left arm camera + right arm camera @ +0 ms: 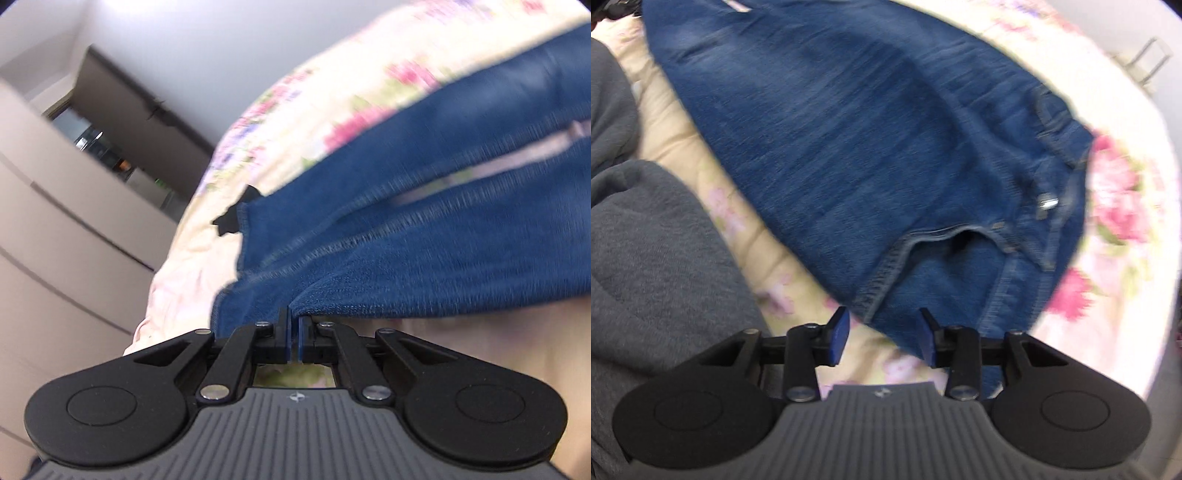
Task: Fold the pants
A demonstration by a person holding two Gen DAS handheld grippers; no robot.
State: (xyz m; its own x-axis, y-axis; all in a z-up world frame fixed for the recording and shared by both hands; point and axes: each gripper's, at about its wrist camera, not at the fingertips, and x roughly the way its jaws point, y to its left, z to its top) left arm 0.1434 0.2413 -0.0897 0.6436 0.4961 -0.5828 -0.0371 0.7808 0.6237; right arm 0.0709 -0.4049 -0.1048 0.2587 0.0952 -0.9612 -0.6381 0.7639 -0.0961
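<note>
Blue denim pants (pixel 424 236) lie on a floral bed cover, their legs stretching away to the right in the left wrist view. My left gripper (pixel 293 326) is shut on the near edge of one leg, and the cloth bunches up at its tips. In the right wrist view the waist end of the pants (pixel 871 147) spreads out, with a pocket opening and a metal rivet near the right. My right gripper (pixel 884 332) hangs over the near corner of the denim, pointing steeply down. It is open, and its blue pads (pixel 839 332) stand apart without pressing the cloth.
The floral bed cover (pixel 1115 206) lies under the pants. A person's grey clothing (pixel 653 258) fills the left of the right wrist view. Beige drawer fronts (pixel 66 229) stand left of the bed, with a dark doorway (pixel 122 122) behind. A metal frame (pixel 1148 59) shows beyond the far bed edge.
</note>
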